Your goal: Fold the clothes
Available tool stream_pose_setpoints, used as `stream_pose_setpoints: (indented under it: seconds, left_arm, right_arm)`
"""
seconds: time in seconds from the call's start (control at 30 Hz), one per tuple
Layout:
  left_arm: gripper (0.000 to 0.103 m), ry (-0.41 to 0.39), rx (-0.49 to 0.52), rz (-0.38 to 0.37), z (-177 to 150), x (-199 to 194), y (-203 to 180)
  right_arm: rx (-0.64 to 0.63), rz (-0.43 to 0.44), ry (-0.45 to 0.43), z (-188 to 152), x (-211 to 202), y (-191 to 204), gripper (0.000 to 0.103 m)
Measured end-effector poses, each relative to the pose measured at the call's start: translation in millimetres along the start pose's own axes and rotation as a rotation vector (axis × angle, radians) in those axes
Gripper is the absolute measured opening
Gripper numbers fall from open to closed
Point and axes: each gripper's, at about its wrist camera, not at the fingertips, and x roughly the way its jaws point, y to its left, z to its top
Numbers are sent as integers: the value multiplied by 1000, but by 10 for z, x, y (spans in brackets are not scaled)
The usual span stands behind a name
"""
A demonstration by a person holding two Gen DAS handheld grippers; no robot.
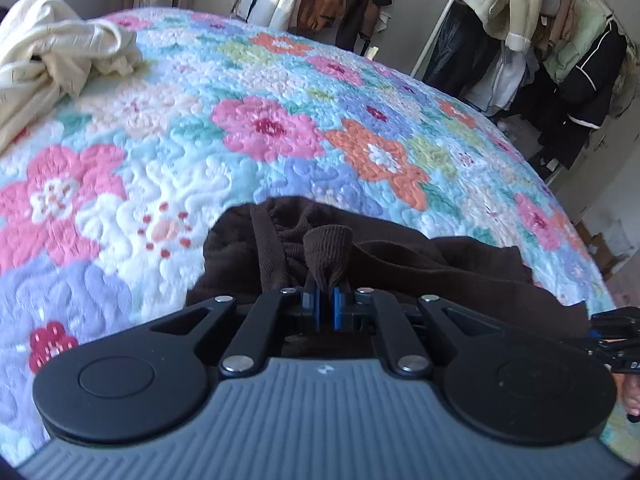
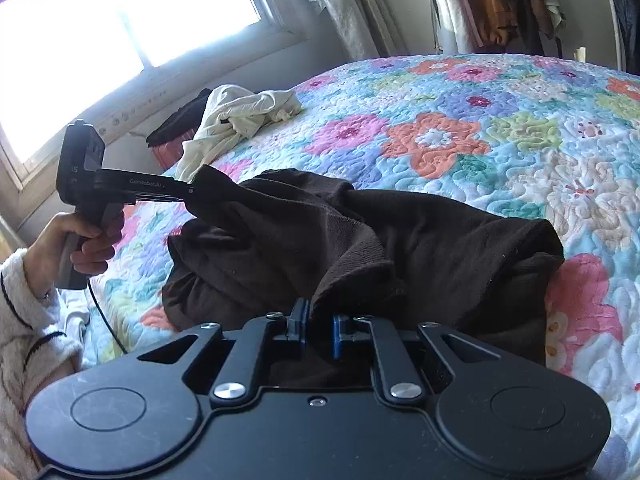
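A dark brown garment lies bunched on the floral quilt. My left gripper is shut on a ribbed fold of it, which sticks up between the blue pads. In the right wrist view the same brown garment is stretched between both tools. My right gripper is shut on its near edge. The left gripper shows at the left, held by a hand, pinching the garment's far corner and lifting it off the quilt.
A crumpled cream garment lies at the quilt's far left, also in the right wrist view, next to a dark item by the window. A clothes rack with hanging coats stands beyond the bed.
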Motion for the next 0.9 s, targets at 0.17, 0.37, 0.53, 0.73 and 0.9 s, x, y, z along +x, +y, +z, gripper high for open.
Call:
stream_pose_setpoints:
  seconds: [0.17, 0.37, 0.53, 0.73, 0.9]
  left_arm:
    - [6, 161, -116, 78, -210, 171, 165]
    - [8, 132, -68, 88, -221, 61, 111]
    - [7, 119, -162, 42, -210, 60, 238]
    - [7, 56, -233, 15, -265, -207, 253]
    - [7, 28, -172, 107, -236, -314, 244]
  right_arm:
    - [76, -8, 10, -71, 0, -72, 17]
    - [185, -46, 12, 1, 267, -121, 34]
    - [182, -47, -34, 103, 403, -110, 8]
    - [20, 86, -126, 139, -50, 150, 8]
    - [-178, 33, 58, 74, -100, 344, 8]
